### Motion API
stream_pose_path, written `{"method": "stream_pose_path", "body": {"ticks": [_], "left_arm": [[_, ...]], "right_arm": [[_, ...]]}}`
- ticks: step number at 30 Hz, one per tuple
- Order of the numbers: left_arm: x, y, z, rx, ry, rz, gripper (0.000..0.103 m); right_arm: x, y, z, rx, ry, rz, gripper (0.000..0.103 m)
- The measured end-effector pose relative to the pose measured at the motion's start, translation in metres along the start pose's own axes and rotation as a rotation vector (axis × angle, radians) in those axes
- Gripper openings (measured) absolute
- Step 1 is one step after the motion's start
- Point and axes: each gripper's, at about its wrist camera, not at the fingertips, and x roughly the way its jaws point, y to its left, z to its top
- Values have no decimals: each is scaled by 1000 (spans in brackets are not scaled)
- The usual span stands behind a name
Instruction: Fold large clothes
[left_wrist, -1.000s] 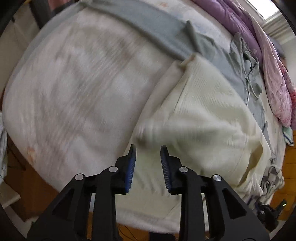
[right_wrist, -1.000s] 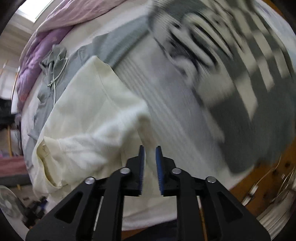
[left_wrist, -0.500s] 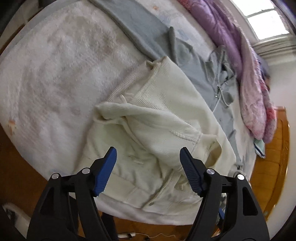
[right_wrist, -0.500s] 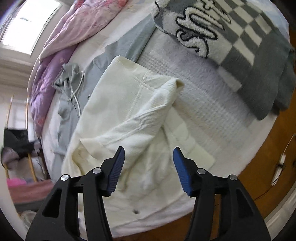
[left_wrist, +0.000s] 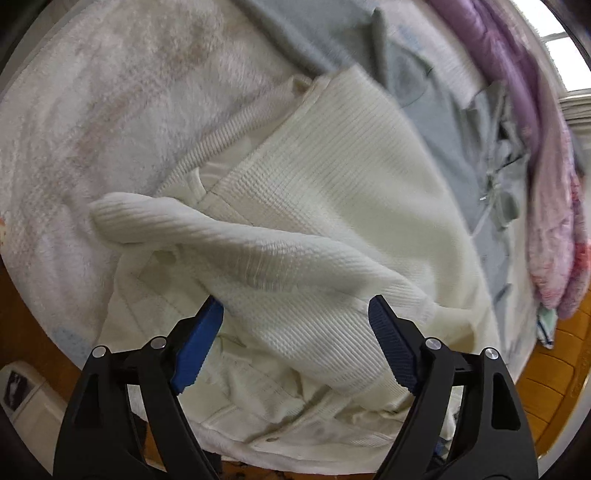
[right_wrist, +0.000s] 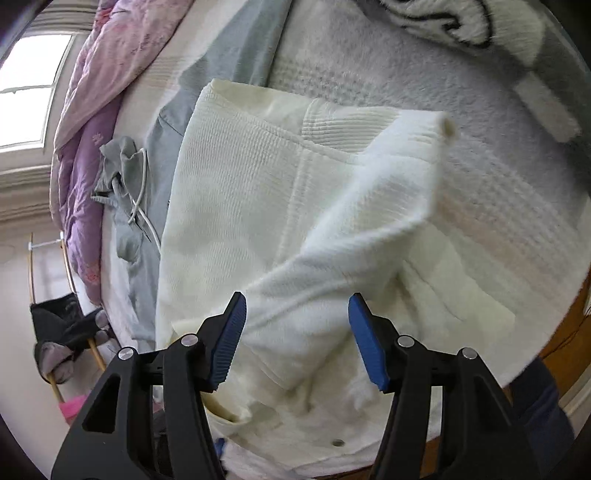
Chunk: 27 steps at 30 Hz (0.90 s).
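Bedroom, bed (left_wrist: 110, 122) covered by a fuzzy white blanket, window light at one edge. On it lies the cream sweater (left_wrist: 332, 177), ribbed knit, near the bed's close edge, with one sleeve (left_wrist: 229, 240) thrown across the body; in the right view that same sleeve (right_wrist: 369, 229) ends in a cuff pointing away toward the blanket. Grey hoodie (right_wrist: 147, 177) lies just beside the cream one, partly under it, and a pink-purple quilt (right_wrist: 92, 110) is bunched along the far side. Checkered grey blanket (right_wrist: 461, 22) sits at the top of the right view.

My left gripper (left_wrist: 295, 325) has just been opening and stands spread wide over the sleeve fabric, nothing pinched. My right gripper (right_wrist: 297, 325) has also just been opening, jaws apart above the sleeve, pads not pressing on cloth.

Judgement: sleeve fold is laid, next grab is probably the hem or the lower body.

Risks:
- Sleeve sits loose and rumpled, so a careless drag could pull it back off the body.
- Hem hangs close to the bed edge; a tug toward me could slide the whole sweater off.
- Grabbing too deep could catch the blanket, or the hoodie, along with the knit.
- Both views are slightly blurred, so edge picking is uncertain.
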Motion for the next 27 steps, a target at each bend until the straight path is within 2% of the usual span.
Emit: {"method": "stream_pose_path", "body": {"ticks": [5, 10, 11, 12, 13, 15, 16, 18, 20, 25, 26, 27], "left_arm": [[26, 1, 10, -18, 46, 34, 83], [36, 16, 19, -63, 82, -16, 81], [36, 18, 19, -63, 80, -20, 78], [35, 19, 19, -56, 77, -22, 73], [34, 20, 18, -45, 73, -19, 69], [30, 24, 16, -29, 52, -29, 52], [27, 26, 14, -19, 45, -37, 47], [15, 31, 11, -3, 39, -67, 32], [4, 42, 7, 22, 28, -87, 25], [-17, 70, -24, 68, 36, -83, 25], [-18, 75, -29, 65, 40, -67, 30], [-17, 82, -37, 53, 47, -30, 30]], "right_arm": [[21, -1, 15, 43, 28, -31, 58], [34, -10, 26, 107, 59, -31, 58], [36, -12, 27, 109, 60, -34, 55], [37, -13, 28, 108, 59, -42, 43], [36, -15, 27, 99, 56, -59, 37], [34, -20, 25, 75, 52, -47, 22], [30, -25, 23, 60, 55, -22, 20], [24, -30, 15, 24, 64, 12, 9], [9, -34, 5, -30, 63, 30, 8], [-20, -50, -26, -125, 60, 27, 8], [-24, -58, -32, -135, 57, 4, 8], [-26, -67, -37, -143, 52, -28, 8]]}}
